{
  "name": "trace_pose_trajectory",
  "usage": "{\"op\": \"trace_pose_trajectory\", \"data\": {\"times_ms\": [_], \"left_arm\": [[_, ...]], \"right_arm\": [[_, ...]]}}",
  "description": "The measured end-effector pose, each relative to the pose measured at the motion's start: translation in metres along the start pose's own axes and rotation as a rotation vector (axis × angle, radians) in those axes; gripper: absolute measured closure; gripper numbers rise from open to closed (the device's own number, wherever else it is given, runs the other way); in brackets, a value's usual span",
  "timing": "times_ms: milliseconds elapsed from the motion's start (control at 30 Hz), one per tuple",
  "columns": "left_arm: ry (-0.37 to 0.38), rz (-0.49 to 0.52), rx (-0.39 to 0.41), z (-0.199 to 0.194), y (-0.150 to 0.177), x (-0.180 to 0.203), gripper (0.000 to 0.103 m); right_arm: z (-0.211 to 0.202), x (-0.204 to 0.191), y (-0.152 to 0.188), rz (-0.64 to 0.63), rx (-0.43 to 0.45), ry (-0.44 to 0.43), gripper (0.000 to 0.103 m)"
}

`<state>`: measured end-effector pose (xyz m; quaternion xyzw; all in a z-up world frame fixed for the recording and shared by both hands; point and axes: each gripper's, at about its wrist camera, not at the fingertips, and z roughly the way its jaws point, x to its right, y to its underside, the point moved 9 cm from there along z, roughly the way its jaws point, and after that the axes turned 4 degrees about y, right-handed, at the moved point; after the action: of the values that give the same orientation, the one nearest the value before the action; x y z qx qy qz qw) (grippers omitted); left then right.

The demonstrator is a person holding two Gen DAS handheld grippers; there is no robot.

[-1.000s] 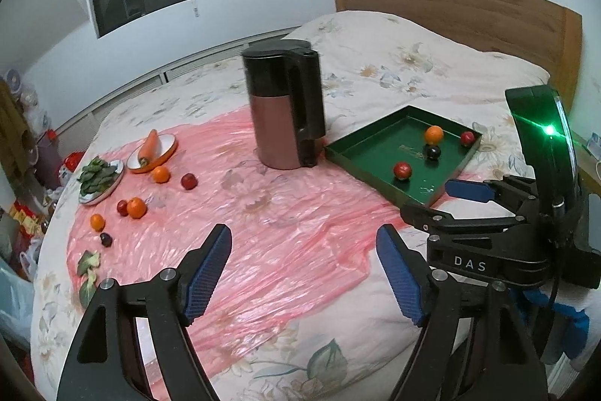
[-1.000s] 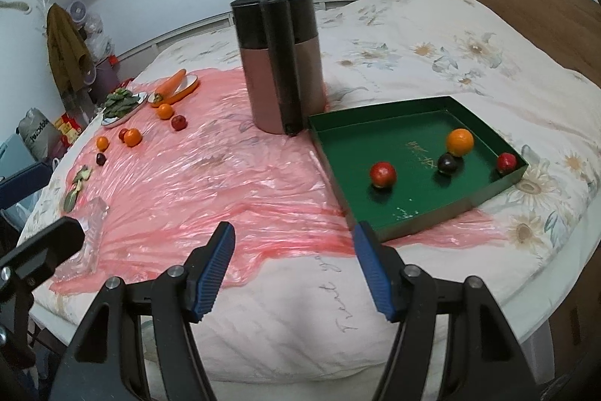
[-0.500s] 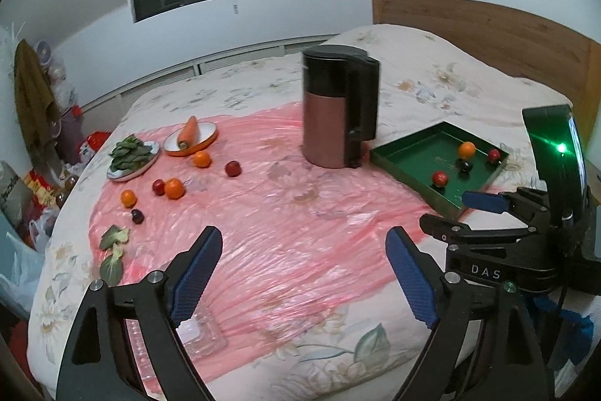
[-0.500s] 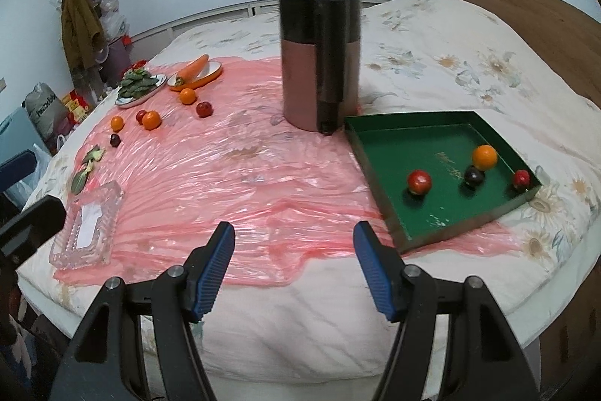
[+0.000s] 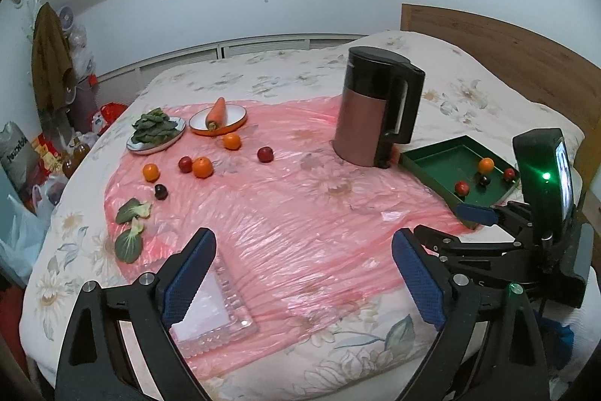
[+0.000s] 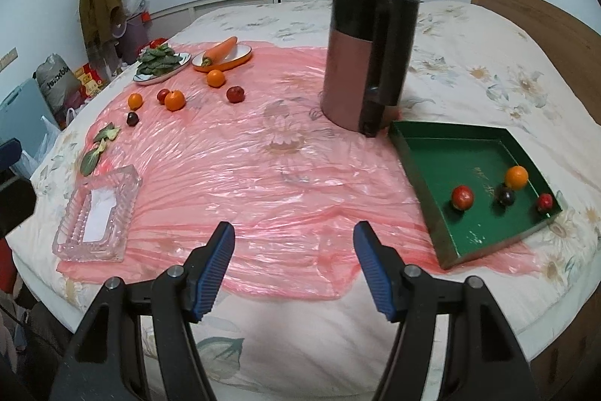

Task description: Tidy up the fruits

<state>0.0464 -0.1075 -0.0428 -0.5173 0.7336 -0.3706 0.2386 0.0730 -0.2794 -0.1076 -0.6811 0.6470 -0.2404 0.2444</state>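
A green tray (image 6: 432, 153) (image 5: 432, 160) lies at the right of the pink sheet and holds a red fruit (image 6: 462, 197), a dark plum (image 6: 505, 195), an orange (image 6: 517, 177) and a small red fruit (image 6: 544, 202). Several loose oranges and red and dark fruits lie at the far left, among them an orange (image 5: 203, 167) (image 6: 175, 100) and a red fruit (image 5: 265, 154) (image 6: 235, 94). My left gripper (image 5: 302, 273) is open and empty above the near edge of the bed. My right gripper (image 6: 293, 262) is open and empty; it also shows in the left wrist view (image 5: 443, 224).
A tall copper and black kettle (image 5: 372, 111) (image 6: 366, 59) stands beside the tray. A plate of greens (image 5: 156, 132), a dish with a carrot (image 5: 218, 117), loose leaves (image 5: 129, 228) and a glass dish (image 6: 95, 213) lie on the pink plastic sheet (image 6: 263, 183). A wooden headboard (image 5: 507, 51) is at right.
Both grippers have swung left and drawn back, so the loose fruits and the glass dish have come further into view. Both stay open and empty.
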Motion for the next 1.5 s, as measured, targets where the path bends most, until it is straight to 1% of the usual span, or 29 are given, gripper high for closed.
{"op": "trace_pose_trajectory", "data": {"times_ms": [300,600,1267,1500], "left_arm": [[-0.001,-0.045,-0.014,0.002,0.004,-0.023,0.01],[-0.012,-0.072,-0.03,0.009,0.006,-0.037,0.01],[-0.008,-0.1,-0.048,0.014,0.009,-0.046,0.01],[-0.018,-0.107,-0.058,0.018,0.014,-0.05,0.01]], "right_arm": [[0.012,-0.019,-0.002,-0.037,-0.023,-0.012,0.001],[0.024,-0.03,-0.004,-0.054,-0.041,-0.027,0.001],[0.036,-0.039,0.0,-0.065,-0.064,-0.048,0.001],[0.038,-0.043,-0.001,-0.074,-0.065,-0.056,0.001]]}}
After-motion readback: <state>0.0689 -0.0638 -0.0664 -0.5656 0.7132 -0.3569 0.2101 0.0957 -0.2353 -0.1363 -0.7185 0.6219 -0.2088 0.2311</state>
